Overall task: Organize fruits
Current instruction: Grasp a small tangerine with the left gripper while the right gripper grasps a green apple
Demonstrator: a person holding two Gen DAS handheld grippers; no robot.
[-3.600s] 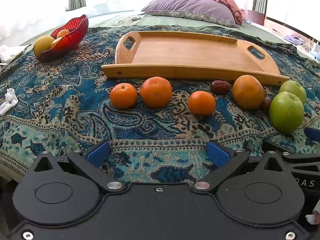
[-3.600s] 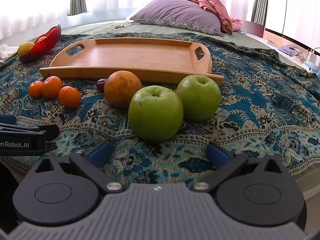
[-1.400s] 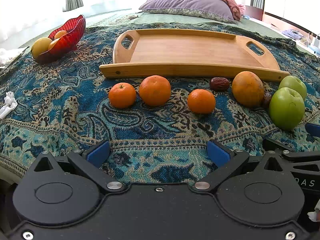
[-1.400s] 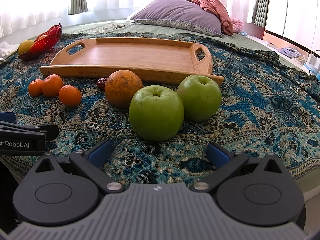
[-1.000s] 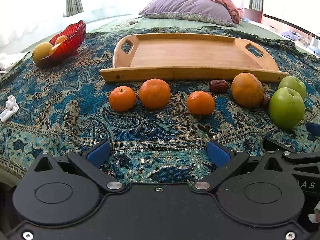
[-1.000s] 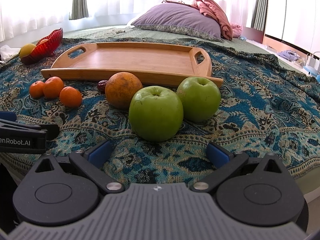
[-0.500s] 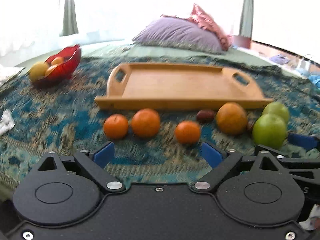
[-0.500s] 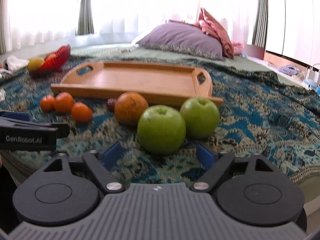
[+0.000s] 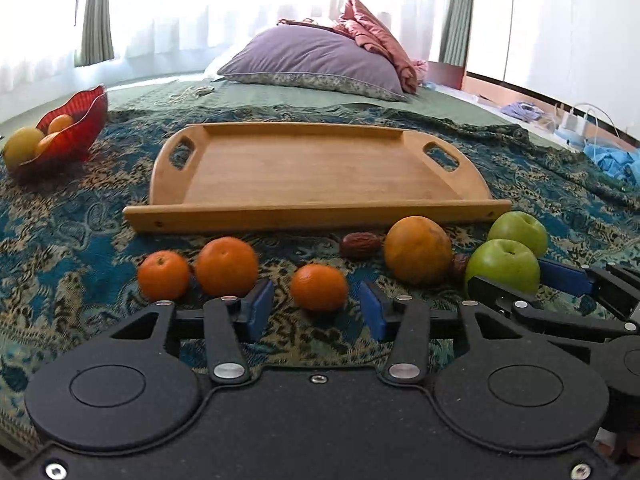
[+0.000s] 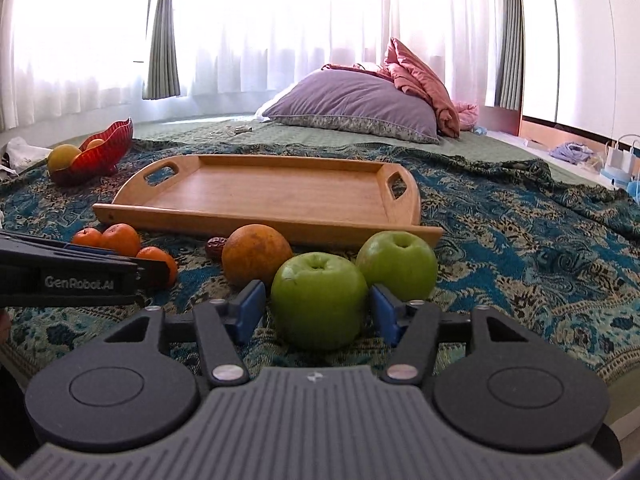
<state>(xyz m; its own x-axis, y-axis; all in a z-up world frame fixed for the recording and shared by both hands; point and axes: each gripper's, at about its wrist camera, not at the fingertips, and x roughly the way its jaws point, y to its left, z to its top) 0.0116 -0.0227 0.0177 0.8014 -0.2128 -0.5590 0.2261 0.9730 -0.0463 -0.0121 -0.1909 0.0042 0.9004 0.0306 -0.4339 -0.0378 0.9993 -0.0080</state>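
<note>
An empty wooden tray [image 9: 312, 168] [image 10: 272, 192] lies on the patterned blanket. In front of it sit three small oranges, a large orange [image 9: 418, 256] [image 10: 256, 256], dates [image 9: 360, 245] and two green apples. My left gripper [image 9: 318, 312] is open, its blue pads either side of the rightmost small orange [image 9: 319, 287], just short of it. My right gripper [image 10: 318, 312] is open, its pads flanking the near green apple [image 10: 319, 299] without closing on it. The second apple [image 10: 396, 264] sits behind to the right.
A red bowl [image 9: 76, 132] [image 10: 102, 152] with yellow and orange fruit stands at the far left. A purple pillow [image 9: 316, 60] lies on the bed behind the tray. The blanket's front edge runs just under both grippers.
Both grippers have moved forward and dropped lower, and their jaws have narrowed. The left now brackets the small orange, the right brackets the near apple. The fruit has not moved.
</note>
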